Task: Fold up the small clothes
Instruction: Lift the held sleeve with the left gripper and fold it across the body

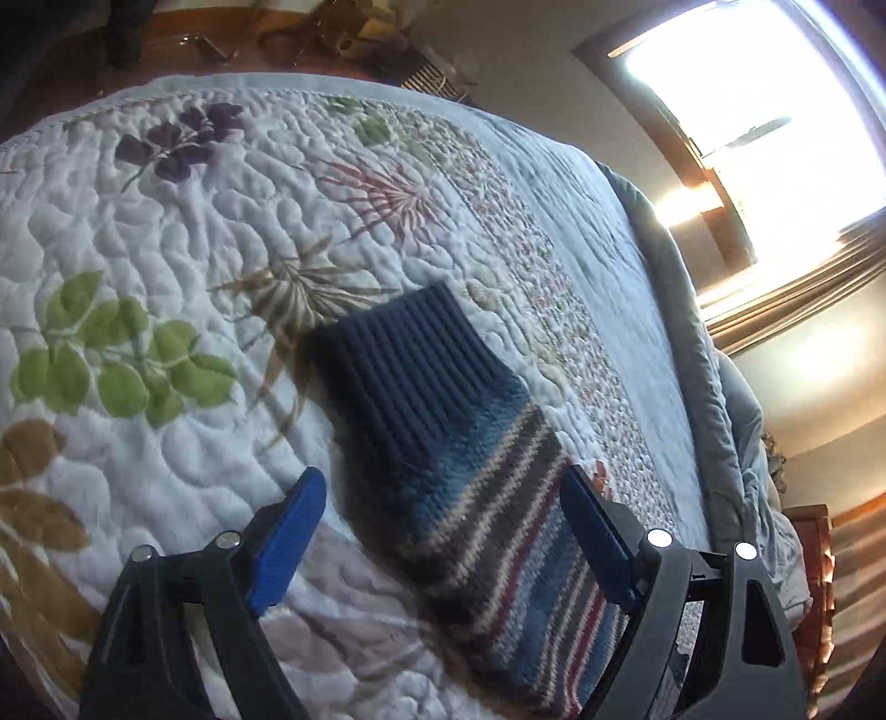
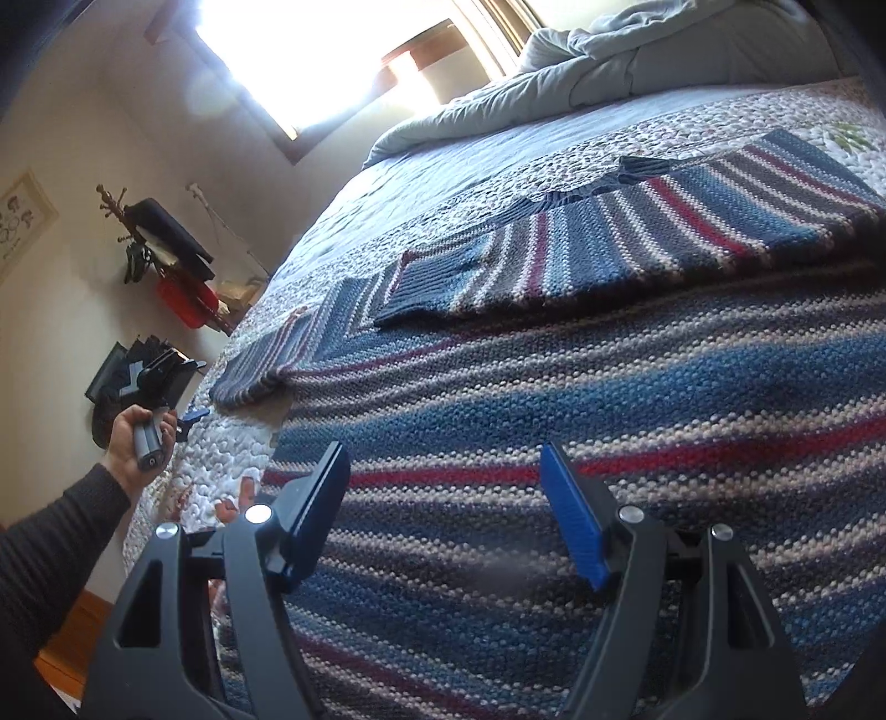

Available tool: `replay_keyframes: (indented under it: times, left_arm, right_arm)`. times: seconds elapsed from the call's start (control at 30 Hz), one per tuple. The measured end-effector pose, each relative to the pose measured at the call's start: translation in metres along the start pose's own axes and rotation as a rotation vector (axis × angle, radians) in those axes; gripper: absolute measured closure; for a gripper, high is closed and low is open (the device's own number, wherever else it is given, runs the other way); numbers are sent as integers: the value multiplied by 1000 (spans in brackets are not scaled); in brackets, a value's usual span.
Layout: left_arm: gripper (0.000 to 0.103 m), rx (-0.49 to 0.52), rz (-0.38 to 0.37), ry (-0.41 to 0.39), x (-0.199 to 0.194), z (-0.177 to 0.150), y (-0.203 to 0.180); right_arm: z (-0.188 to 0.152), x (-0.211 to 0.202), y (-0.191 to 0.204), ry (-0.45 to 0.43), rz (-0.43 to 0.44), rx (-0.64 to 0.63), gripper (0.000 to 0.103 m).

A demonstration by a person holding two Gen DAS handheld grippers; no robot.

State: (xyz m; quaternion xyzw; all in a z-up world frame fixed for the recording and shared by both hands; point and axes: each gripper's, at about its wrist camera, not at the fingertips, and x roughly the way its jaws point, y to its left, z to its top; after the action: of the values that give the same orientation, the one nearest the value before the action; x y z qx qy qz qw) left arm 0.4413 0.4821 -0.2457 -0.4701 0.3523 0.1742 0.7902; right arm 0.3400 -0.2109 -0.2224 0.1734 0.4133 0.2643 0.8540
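A striped knit sweater [image 2: 609,387] in blue, grey, red and cream lies flat on the quilted bed. One sleeve is folded across its body, ending in a navy ribbed cuff [image 2: 421,288]. The other sleeve [image 1: 470,509] stretches out on the quilt, and its navy cuff [image 1: 398,354] points away from me. My left gripper [image 1: 443,476] is open, with that sleeve lying between and below its blue pads [image 1: 288,526], which do not press it. My right gripper [image 2: 443,450] hovers open over the sweater's body. A hand [image 2: 138,437] holds the left gripper [image 2: 191,415] at the bed's edge.
The floral quilt [image 1: 166,221] covers the bed. A bunched grey duvet [image 2: 554,66] lies at the far end under a bright window [image 2: 332,55]. A coat rack [image 2: 160,243] with dark and red items stands by the wall. A wooden floor [image 1: 166,39] lies beyond the bed.
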Motion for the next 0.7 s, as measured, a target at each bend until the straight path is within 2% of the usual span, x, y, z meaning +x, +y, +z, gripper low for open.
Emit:
replay_keyframes:
  times: [0.27,0.3,0.43,0.53,0.7]
  left_arm:
    - [18,34,-36,-28,20,15,7]
    - [22,39,-39,-34,20,15,6]
    - [59,79,-1,-15,25,12,4]
    - [77,98,10,-23,23,12,2]
    - [86,145,-12,-76,1,3,-23]
  right_arm:
    - [-7,12,5,10,-20,-31,29]
    - [-7,12,6,10,-21,-31,28]
    - [-8,12,6,8,-23,-32,28]
    - [-6,11,6,7,-22,-30,28]
    - [0,5,3,-14,-24,-20,28]
